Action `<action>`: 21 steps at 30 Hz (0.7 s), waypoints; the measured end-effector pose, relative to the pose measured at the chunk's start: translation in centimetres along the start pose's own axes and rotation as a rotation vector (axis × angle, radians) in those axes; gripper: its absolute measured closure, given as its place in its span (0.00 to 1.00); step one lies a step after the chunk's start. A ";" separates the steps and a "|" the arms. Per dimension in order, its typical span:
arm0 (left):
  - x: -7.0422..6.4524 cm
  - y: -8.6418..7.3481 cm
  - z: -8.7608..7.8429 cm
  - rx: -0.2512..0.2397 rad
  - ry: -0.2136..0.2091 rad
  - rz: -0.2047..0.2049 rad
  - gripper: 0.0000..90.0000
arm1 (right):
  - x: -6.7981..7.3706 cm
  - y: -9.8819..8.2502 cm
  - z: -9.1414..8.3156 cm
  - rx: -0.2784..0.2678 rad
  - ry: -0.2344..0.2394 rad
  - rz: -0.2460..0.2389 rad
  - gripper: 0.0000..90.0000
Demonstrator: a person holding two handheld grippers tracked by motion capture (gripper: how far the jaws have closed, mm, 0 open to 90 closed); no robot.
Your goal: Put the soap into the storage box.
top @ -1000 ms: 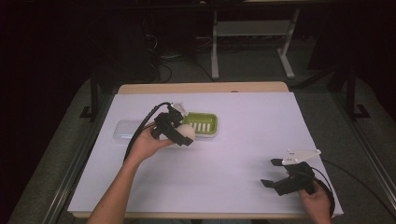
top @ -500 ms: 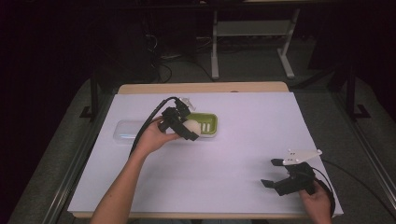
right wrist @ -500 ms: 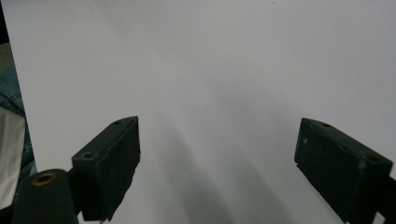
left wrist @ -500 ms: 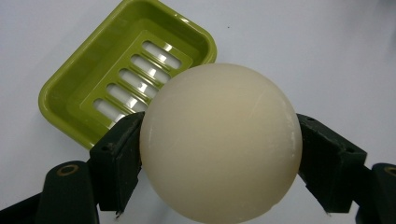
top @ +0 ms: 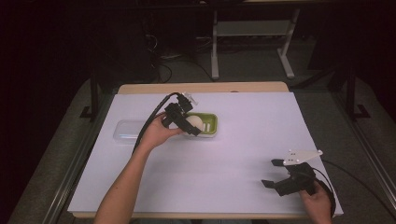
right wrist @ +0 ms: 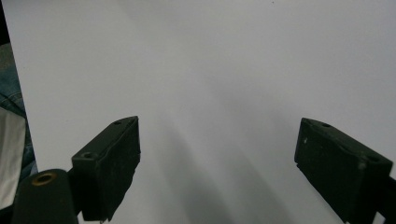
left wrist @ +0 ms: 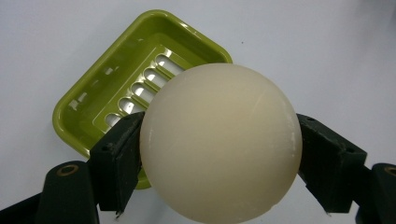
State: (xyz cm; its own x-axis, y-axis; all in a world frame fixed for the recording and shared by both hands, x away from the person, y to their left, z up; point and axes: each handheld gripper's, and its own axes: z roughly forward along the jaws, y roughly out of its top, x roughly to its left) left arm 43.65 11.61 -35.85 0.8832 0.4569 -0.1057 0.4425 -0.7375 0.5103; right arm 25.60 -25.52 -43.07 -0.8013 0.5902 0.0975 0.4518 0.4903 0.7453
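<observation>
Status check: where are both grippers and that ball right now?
Left gripper shut on round cream ball, above green slotted soap dish. Right gripper open, idle on white table. Nothing blocks dish.

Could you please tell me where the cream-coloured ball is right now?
The ball is clamped between the left gripper's fingers, held over the near end of the green soap dish; in the high view that is left of the table's centre, beside a clear lid.

The right gripper [right wrist: 217, 163] shows its two black, blocky jaws rising from the bottom edge, standing wide apart with nothing between them. Behind them spreads the smooth white table surface [right wrist: 210, 70]. At the left edge, past the table's border, lies blue denim fabric [right wrist: 9, 98].
</observation>
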 end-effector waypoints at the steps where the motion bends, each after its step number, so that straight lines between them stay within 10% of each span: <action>1: 0.1 0.1 0.0 0.009 0.003 0.006 0.25 | 0.0 0.0 0.0 -0.001 -0.001 -0.001 0.15; 21: 1.1 2.6 0.3 0.003 0.015 0.002 0.25 | 0.0 0.0 -0.2 -0.011 -0.004 0.009 0.15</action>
State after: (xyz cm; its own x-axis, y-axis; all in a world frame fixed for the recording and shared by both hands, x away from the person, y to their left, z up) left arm 45.84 10.07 -34.90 0.8818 0.4626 -0.0916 0.4410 -0.7400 0.5079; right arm 25.53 -25.67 -42.95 -0.7959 0.5968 0.1015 0.4544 0.4782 0.7516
